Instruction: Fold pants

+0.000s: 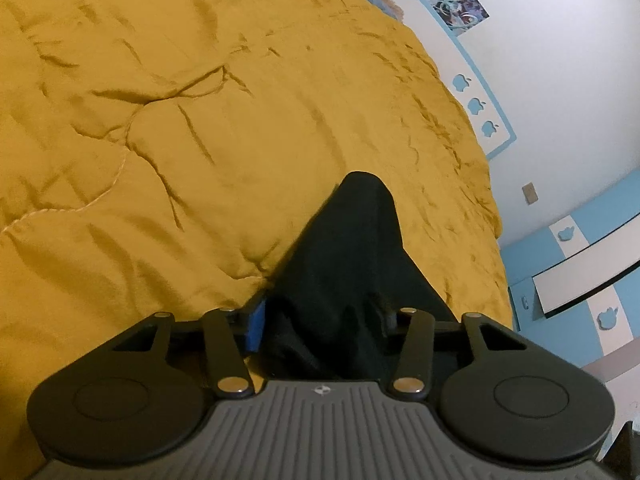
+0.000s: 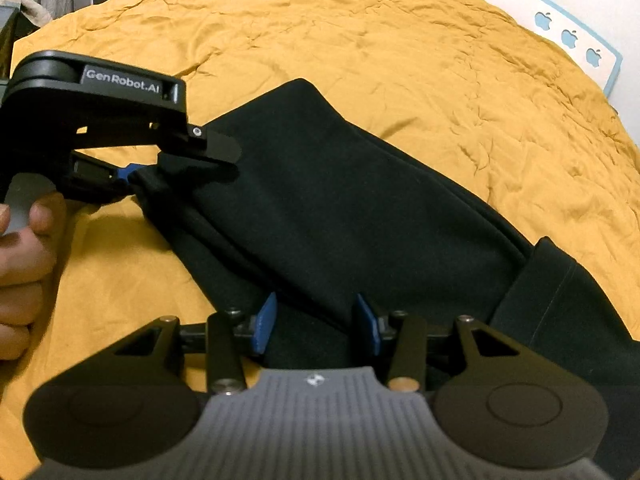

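Two tongs point(image 2: 318, 326) pinching black pants point(image 2: 340, 208), apparently, yellow bedspread point(image 2: 400, 40)

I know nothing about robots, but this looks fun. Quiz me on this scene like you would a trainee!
1. True or false: the pants are white.
2. What do the pants lie on? A) a yellow bedspread B) a wooden floor C) a glass table
3. How many pairs of tongs have black cloth between their fingers?

Key: 1 false, they are black. 2 A. 3 two: the left tongs and the right tongs.
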{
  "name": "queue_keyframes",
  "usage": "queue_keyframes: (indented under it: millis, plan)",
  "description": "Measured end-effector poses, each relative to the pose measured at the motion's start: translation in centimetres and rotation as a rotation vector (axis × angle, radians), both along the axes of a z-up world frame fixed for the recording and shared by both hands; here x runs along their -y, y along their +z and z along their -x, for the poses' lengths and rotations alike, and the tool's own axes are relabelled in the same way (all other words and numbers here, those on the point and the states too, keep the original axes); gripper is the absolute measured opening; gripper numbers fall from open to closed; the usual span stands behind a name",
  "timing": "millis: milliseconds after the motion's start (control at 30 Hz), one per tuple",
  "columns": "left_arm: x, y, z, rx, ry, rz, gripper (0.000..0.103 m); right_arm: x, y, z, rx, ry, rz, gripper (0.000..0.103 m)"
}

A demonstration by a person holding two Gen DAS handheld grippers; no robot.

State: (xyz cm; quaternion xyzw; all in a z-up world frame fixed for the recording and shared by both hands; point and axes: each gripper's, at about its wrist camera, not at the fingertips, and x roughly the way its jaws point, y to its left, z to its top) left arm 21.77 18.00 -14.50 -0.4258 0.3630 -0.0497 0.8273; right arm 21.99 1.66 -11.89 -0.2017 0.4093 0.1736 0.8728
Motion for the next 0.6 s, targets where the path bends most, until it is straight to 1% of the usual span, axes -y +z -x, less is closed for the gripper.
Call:
queue_keyframes:
  millis: [33, 100, 233, 267, 300, 400, 500, 600]
  plan:
    - [0.0, 0.0, -0.1, -0.004, 0.001, -0.001, 0.051, 0.1, 0.0, 0.0, 0.0, -0.001, -0.004, 0.042]
    - [0.0, 0.0, -0.2, -0.018, 0.003, -0.014, 0.04, 0.3, -0.1, -0.2, -0.001, -0.002, -0.013, 0.042]
    - [0.3, 0.5, -0.3, -0.036, 0.009, -0.047, 0.032, 0.5, -0.1, -0.3, -0.004, -0.004, -0.029, 0.042]
    - [0.3, 0.6, -0.2, -0.036, 0.013, -0.052, 0.027, 0.6, -0.1, -0.3, -0.005, -0.004, -0.033, 0.042]
    - [0.4, 0.7, -0.2, -0.039, 0.019, -0.053, 0.024, 0.7, -0.2, -0.3, -0.005, -0.003, -0.037, 0.042]
    - [0.5, 1.0, 0.0, -0.043, 0.033, -0.046, 0.021, 1.0, -0.2, -0.3, -0.008, -0.001, -0.052, 0.043]
    - [1.1, 1.8, 0.0, -0.039, 0.045, -0.067, 0.02, 1.4, 0.0, -0.5, -0.018, -0.007, -0.086, 0.043]
    - [1.6, 2.9, 0.1, -0.025, 0.054, -0.083, 0.019, 2.3, 0.6, -0.5, -0.029, -0.007, -0.154, 0.045]
